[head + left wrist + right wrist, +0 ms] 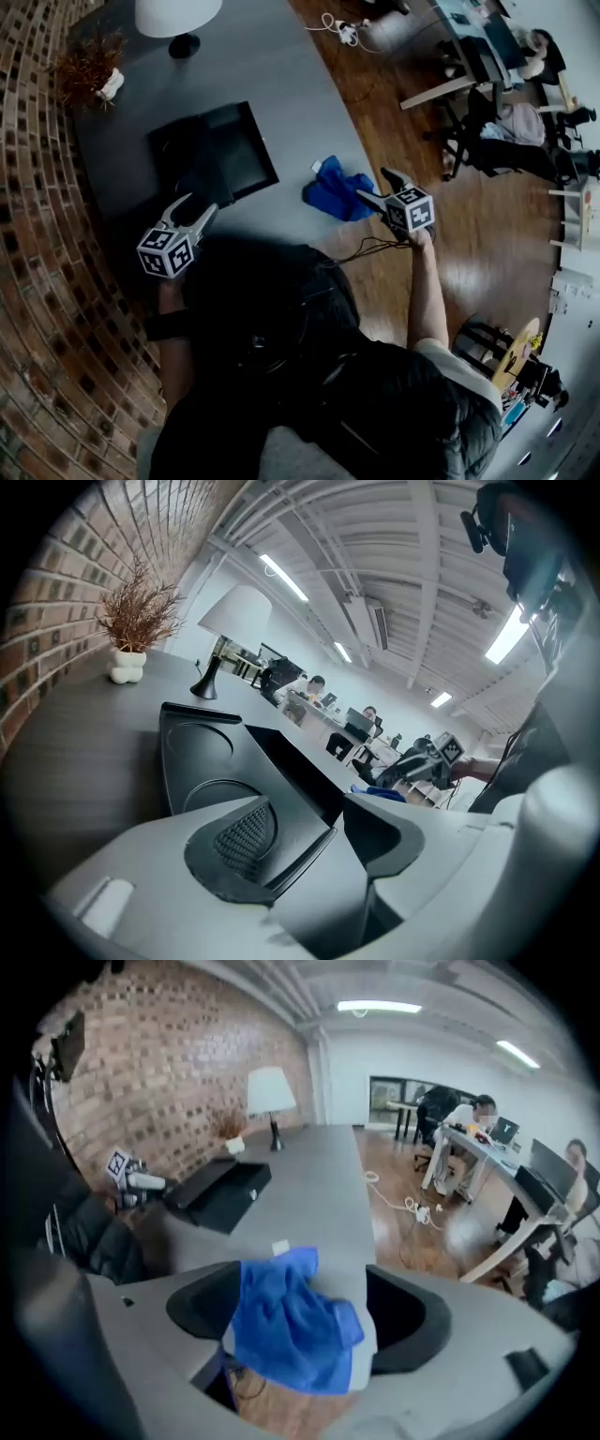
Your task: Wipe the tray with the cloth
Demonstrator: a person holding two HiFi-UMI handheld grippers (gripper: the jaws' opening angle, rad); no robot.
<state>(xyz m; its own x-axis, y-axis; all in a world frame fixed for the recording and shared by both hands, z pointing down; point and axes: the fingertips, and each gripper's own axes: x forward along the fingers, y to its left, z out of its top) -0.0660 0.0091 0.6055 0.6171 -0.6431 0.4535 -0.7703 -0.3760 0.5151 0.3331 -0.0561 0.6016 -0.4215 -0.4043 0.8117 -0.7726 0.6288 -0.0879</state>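
The black tray [234, 141] lies on the grey table [300, 84]. My left gripper [195, 208] is shut on its near rim; in the left gripper view the rim runs between the jaws of this gripper [314, 832], with the tray [202, 752] stretching away. A crumpled blue cloth [336, 192] lies at the table's right edge. My right gripper [373, 185] hovers just right of it, open. In the right gripper view the cloth [291, 1321] shows below, between the wide jaws of the right gripper [302, 1312], untouched by either pad.
A white lamp [178, 19] and a dried plant in a white pot [89, 70] stand at the table's far end by the brick wall [37, 281]. Beyond the table edge is wooden floor with cables [342, 28], chairs and desks [487, 56] with people.
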